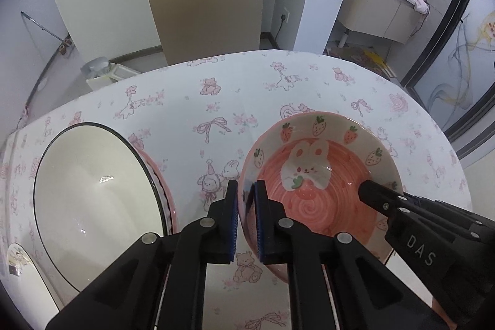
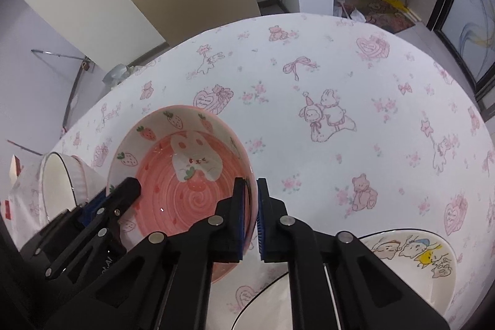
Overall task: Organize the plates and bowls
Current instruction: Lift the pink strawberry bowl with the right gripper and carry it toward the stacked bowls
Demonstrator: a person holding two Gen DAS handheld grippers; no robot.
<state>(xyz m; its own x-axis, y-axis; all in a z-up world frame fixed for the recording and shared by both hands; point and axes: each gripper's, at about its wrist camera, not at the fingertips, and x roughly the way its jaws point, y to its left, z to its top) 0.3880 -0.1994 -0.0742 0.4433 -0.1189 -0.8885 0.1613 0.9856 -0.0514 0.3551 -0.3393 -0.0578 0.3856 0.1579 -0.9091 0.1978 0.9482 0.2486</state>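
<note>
Beyond the far edge of the tabletop (image 1: 191,101) stand a beige fridge and a bathroom vanity, while a white cloth printed with pink bears, bows and hearts covers the whole surface. Near the middle of the tabletop's near side sits the pink bowl (image 1: 318,175), a glazed ceramic piece with a spiral-brushed pink well, a cream band of strawberries and a white rabbit painted inside.

Both tools are clamped on its rim at opposite sides. The left hand-held gripper (image 1: 246,206) has one ridged blue pad inside the wall and one outside, pinched tight on the thin edge; the right hand-held gripper (image 2: 253,206) does the same on the other side. A grip at two opposed points probably keeps the slick, rounded bowl level and stops it pivoting, as it might under a single pinch.

Toward the left edge lies a large white bowl (image 1: 92,190), smooth and glossy with a thin dark rim line, seemingly nested over a pink dish. Its wide mouth makes it a likely place to stack, though that is a guess. By the near right corner rests a cartoon plate (image 2: 414,255), cream with drawn animal faces, well apart from the pink bowl.
</note>
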